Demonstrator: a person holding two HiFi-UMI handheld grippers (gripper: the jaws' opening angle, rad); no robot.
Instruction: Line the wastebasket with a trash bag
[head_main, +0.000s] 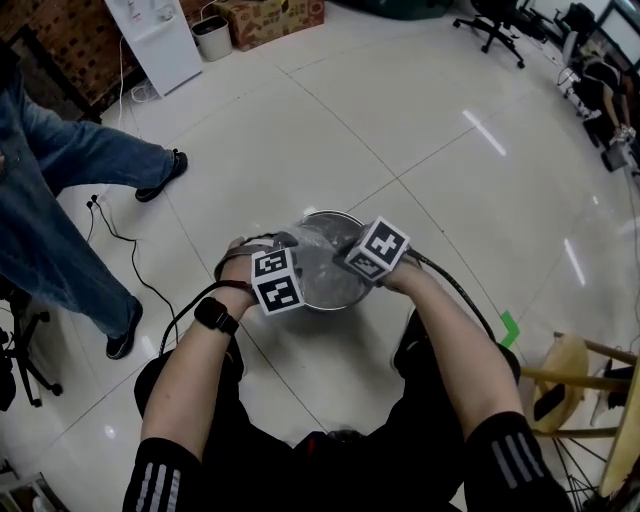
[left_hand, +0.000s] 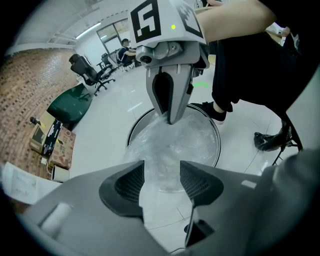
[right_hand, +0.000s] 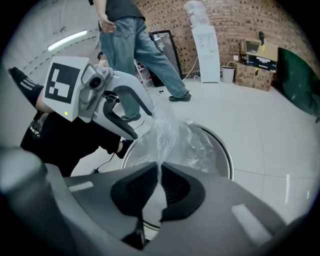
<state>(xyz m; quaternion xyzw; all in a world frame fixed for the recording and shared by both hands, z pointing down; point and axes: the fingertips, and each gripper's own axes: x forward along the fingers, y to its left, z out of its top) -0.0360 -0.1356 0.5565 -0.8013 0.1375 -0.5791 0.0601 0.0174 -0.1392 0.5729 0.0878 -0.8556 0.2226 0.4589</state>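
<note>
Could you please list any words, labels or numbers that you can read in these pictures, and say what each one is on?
No text can be read anywhere.
Cardboard box: it has print, but it is too small and blurred to read.
Left cube and right cube: black-and-white square patterns only, no words.

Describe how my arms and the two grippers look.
The left gripper and the right gripper are grey with dark ribbed pads, and each bears a white cube with black square markers. Black cables trail from both. The sleeves are short, black and white-striped; a black watch sits on the left wrist.
</note>
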